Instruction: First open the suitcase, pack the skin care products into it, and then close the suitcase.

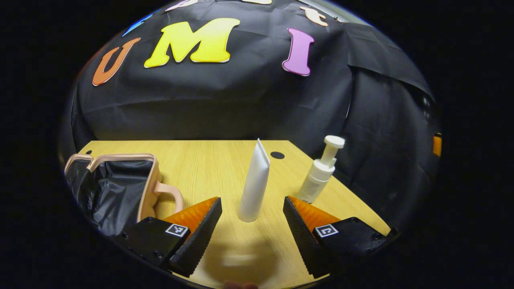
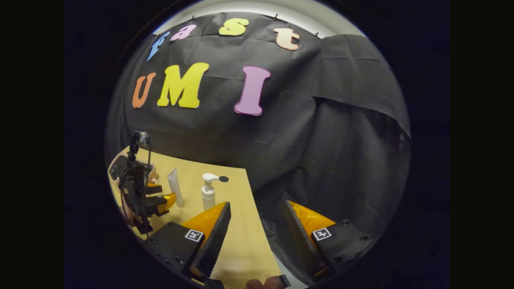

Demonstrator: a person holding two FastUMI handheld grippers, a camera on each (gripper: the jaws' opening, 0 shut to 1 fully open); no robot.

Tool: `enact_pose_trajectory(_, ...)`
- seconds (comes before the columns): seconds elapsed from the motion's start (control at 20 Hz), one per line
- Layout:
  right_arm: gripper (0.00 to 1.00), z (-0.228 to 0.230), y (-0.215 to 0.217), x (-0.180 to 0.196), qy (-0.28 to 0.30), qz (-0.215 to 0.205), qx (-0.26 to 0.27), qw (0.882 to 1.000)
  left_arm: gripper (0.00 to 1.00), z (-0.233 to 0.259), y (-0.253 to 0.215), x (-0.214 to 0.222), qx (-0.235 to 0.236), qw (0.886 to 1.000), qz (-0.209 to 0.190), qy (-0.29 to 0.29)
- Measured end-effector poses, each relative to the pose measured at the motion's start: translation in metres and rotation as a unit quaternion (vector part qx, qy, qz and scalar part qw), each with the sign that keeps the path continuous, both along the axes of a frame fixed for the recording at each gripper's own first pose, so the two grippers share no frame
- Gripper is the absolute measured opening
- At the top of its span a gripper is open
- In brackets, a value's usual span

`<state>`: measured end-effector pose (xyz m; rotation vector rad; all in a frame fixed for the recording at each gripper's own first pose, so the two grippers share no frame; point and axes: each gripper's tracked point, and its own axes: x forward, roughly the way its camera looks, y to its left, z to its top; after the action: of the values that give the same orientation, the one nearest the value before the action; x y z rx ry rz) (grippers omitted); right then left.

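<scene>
Pale matt wood-grain worktop (image 1: 225,168), smooth white plastic tube (image 1: 254,184), white plastic pump bottle (image 1: 320,172), suitcase (image 1: 116,184) with crinkly glossy black lining, ribbed tongs (image 1: 252,224).

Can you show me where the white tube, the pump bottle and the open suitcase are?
white tube (image 1: 254,185): left gripper view, middle of its body.
pump bottle (image 1: 317,180): left gripper view, its body.
suitcase (image 1: 147,188): left gripper view, its pink side wall.

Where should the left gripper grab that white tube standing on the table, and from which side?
Probably around its lower round body, just above the cap it stands on. The white tube is upright and flattens to a thin crimp at the top. The left gripper is open and already lined up, so come straight in level.
</scene>
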<state>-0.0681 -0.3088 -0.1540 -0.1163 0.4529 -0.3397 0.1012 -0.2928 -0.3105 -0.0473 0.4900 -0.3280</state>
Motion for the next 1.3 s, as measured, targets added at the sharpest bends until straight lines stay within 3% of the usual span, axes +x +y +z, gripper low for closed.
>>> enact_pose_trajectory(0.55, 0.80, -0.018, 0.000, 0.005, 0.022, -0.012, 0.018, 1.000, 0.98, -0.067, -0.008, 0.043, 0.034, 0.999, 0.008, 0.042)
enact_pose_trajectory(0.7, 0.80, -0.023, 0.002, 0.005, 0.025, -0.015, 0.022, 0.999, 0.81, -0.073, -0.013, 0.049, 0.047, 0.998, -0.005, 0.047)
enact_pose_trajectory(0.75, 0.80, -0.025, 0.003, 0.004, 0.027, -0.016, 0.024, 0.999, 0.72, -0.072, -0.014, 0.049, 0.050, 0.998, -0.009, 0.045)
enact_pose_trajectory(0.8, 0.80, -0.027, 0.005, 0.004, 0.029, -0.015, 0.027, 0.999, 0.54, -0.072, -0.014, 0.050, 0.056, 0.997, -0.011, 0.046)
enact_pose_trajectory(0.85, 0.78, -0.033, 0.008, 0.005, 0.030, -0.011, 0.031, 0.999, 0.51, -0.072, -0.015, 0.051, 0.060, 0.997, -0.017, 0.049)
enact_pose_trajectory(0.9, 0.80, -0.036, 0.011, 0.006, 0.032, -0.009, 0.033, 0.999, 0.57, -0.073, -0.014, 0.051, 0.061, 0.997, -0.022, 0.051)
enact_pose_trajectory(0.95, 0.80, -0.042, 0.014, 0.010, 0.034, -0.002, 0.033, 0.999, 0.47, -0.070, -0.014, 0.049, 0.054, 0.997, -0.027, 0.053)
enact_pose_trajectory(1.05, 0.78, -0.048, 0.019, 0.017, 0.032, 0.007, 0.040, 0.999, 0.46, -0.060, -0.011, 0.048, 0.047, 0.997, -0.030, 0.050)
enact_pose_trajectory(1.3, 0.79, -0.097, 0.049, 0.054, 0.032, 0.039, 0.095, 0.994, 0.46, 0.007, 0.014, 0.019, 0.039, 0.998, -0.037, 0.029)
